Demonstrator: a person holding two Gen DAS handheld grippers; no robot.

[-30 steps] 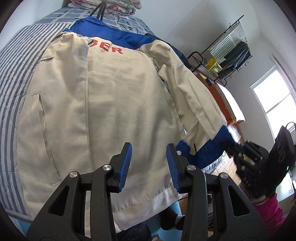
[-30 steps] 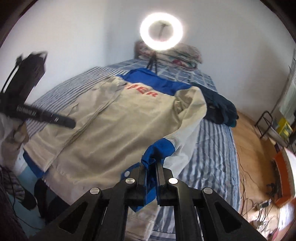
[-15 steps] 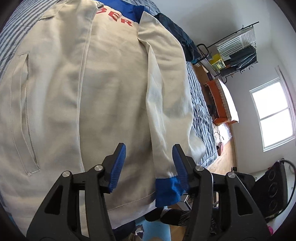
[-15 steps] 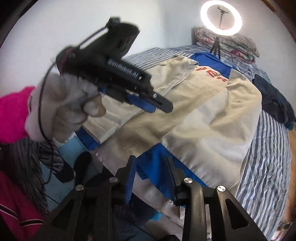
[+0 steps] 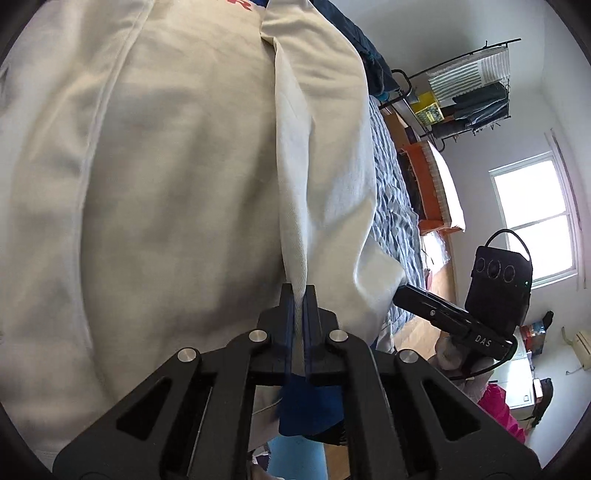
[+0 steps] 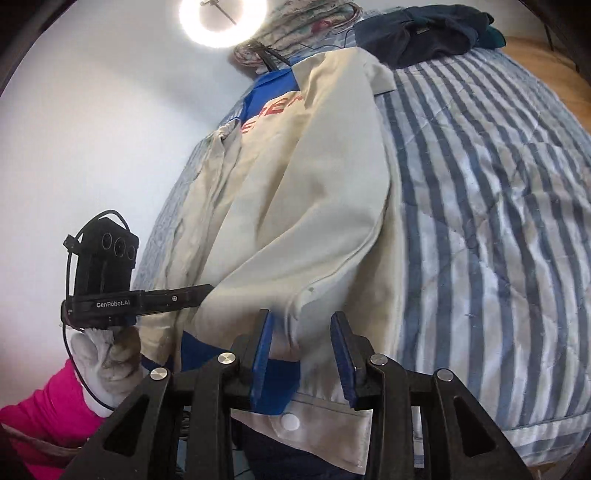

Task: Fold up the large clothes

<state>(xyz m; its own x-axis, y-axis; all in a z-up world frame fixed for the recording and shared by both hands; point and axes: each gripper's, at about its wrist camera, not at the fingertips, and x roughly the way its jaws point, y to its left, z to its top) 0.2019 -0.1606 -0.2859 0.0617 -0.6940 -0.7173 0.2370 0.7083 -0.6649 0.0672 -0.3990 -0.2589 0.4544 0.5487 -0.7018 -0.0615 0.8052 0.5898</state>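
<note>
red lettering (image 5: 242, 3) cut off above

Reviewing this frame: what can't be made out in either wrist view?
- Left wrist view: jacket lettering is cut off by the top edge.
- Left wrist view: the left hand-held gripper hides the blue cuff end.
- Right wrist view: the folded sleeve covers part of the red lettering.

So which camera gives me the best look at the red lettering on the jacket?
The right wrist view: the red lettering shows across the beige jacket below its blue collar, though folds hide part of it. The left wrist view catches only a sliver at the top edge.
</note>
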